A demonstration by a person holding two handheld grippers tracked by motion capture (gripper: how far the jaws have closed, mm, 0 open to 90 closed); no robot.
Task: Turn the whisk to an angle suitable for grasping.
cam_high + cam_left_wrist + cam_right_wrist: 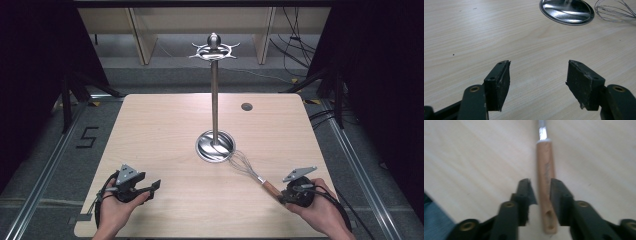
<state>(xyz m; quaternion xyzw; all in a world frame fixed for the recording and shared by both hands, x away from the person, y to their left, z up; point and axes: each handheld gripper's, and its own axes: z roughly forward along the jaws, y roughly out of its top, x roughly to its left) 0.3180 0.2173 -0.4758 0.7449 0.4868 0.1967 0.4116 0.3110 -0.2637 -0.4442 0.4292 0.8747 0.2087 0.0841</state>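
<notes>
Pale wooden tabletop (165,135) carries the whisk (248,171) at four o'clock from the utensil stand (215,141), its wooden handle (545,182) clamped near the end by the right gripper (541,185), so tilting or slipping during lifting is risked, while the left gripper (537,75) is held apart.

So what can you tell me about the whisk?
The whisk lies flat on the wooden table, at the right near the person. It has a bulb of thin silvery wires, a short metal neck and a light brown wooden handle with a hole at its end. The wire end rests by the round base of the metal stand. The right gripper has its jaws on either side of the handle.
</notes>
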